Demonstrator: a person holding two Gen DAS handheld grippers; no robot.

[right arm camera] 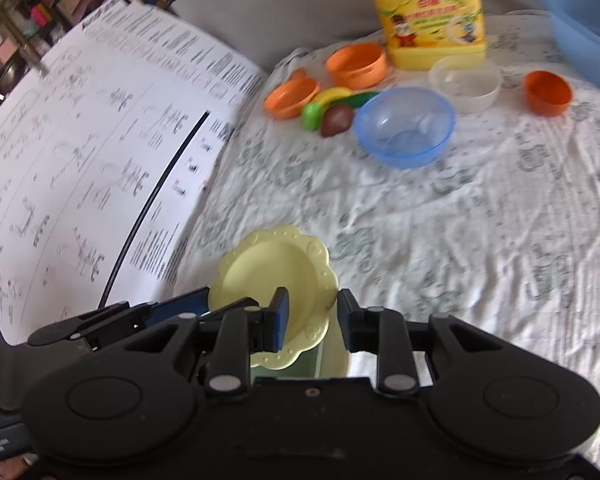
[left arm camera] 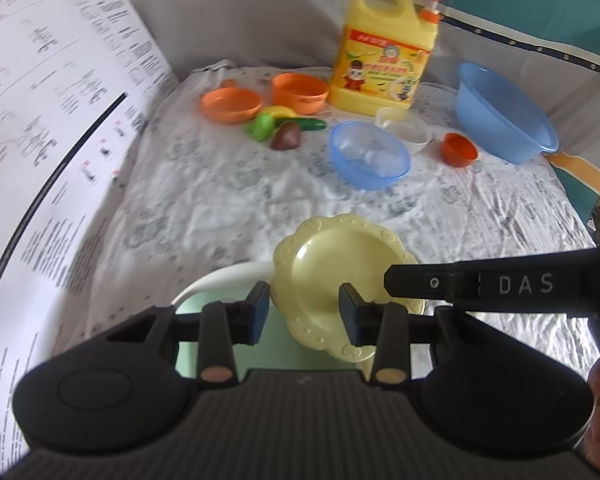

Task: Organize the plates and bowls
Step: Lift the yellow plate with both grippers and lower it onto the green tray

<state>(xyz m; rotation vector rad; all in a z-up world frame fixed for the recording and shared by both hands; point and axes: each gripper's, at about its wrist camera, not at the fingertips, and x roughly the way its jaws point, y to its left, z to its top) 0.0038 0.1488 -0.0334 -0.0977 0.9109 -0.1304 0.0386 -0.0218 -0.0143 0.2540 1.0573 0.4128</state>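
A large printed sheet (left arm camera: 52,120) is seen off to the left of both tongs. The pale yellow plate (left arm camera: 332,268) is caught between the left gripper (left arm camera: 304,312) and the right gripper (right arm camera: 312,320), each clenched on a side of its scalloped rim. Beyond the fingertips, the blue bowl (left arm camera: 368,156), clear bowl (left arm camera: 404,128) and blue basin (left arm camera: 504,112) are spotted on the cloth.

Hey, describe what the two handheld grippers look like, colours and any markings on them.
Both are matte black plastic. The left gripper has blue pads, ribbed housing and two copper-coloured pivot caps. The right gripper has blue pads and silver pivot screws; its side, seen from the left wrist camera, bears white "DAS" lettering.
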